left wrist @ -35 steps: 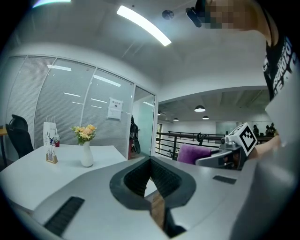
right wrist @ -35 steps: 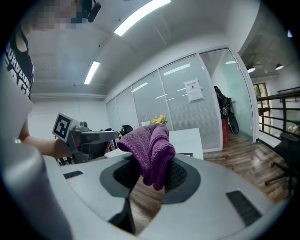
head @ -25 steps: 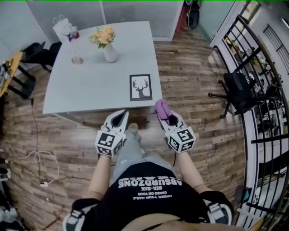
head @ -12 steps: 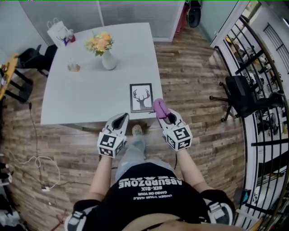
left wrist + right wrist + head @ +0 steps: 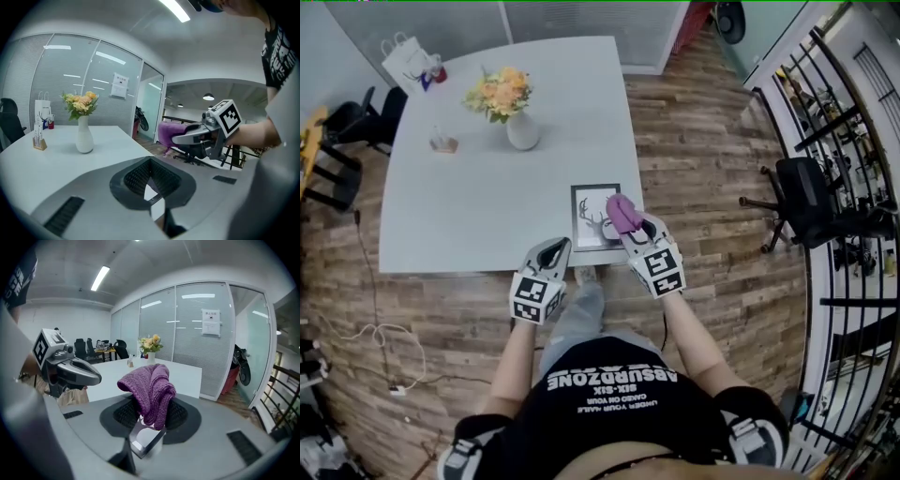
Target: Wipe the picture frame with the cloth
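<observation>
Right tongs [image 5: 633, 228] clamp the cloth [image 5: 622, 212] over the picture frame [image 5: 589, 221], left tongs [image 5: 559, 246] closed empty; wiping could shove the unheld frame off the worktop [image 5: 487, 206].

A white vase [image 5: 522, 132] of flowers [image 5: 499, 92] stands on the table [image 5: 469, 197], an office chair [image 5: 811, 202] well apart

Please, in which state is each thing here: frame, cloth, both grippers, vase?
picture frame: lying flat near the table edge.
cloth: bunched, clamped in right gripper.
right gripper: shut on cloth, above frame.
left gripper: shut, empty.
vase: upright, holding flowers.
</observation>
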The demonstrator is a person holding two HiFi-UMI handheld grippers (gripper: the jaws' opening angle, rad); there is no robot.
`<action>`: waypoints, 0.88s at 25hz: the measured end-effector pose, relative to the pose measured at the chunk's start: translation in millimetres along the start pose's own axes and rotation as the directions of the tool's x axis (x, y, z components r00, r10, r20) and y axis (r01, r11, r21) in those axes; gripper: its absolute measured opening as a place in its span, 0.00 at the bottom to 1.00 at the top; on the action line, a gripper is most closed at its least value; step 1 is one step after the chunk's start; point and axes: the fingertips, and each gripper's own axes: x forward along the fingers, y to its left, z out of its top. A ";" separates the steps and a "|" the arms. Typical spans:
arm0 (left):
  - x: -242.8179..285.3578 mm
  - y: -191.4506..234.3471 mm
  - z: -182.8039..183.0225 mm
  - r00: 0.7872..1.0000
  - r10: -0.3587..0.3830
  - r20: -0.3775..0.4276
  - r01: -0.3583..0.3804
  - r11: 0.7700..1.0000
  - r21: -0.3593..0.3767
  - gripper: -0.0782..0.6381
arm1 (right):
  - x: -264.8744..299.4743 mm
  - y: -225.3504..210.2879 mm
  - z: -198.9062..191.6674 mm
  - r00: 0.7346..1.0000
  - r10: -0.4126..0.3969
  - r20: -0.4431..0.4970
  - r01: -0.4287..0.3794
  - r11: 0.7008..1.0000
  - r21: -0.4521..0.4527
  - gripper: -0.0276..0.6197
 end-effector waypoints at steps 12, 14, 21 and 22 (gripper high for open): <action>62.7 32.6 -48.7 0.988 -0.026 -0.150 0.020 0.999 -0.047 0.12 | 112.5 -20.7 -41.1 0.955 -0.035 -0.294 -0.109 0.882 -0.459 0.24; 69.0 34.8 -58.2 0.984 -0.030 -0.174 0.020 0.998 -0.059 0.12 | 127.3 -17.8 -50.7 0.941 -0.029 -0.336 -0.149 0.858 -0.492 0.24; 89.4 43.5 -89.3 0.967 -0.053 -0.249 0.036 0.997 -0.074 0.12 | 169.8 -14.3 -78.8 0.899 -0.057 -0.434 -0.226 0.788 -0.573 0.24; 91.5 44.5 -93.4 0.964 -0.057 -0.260 0.038 0.996 -0.076 0.12 | 174.5 -13.8 -80.9 0.896 -0.060 -0.441 -0.232 0.782 -0.578 0.24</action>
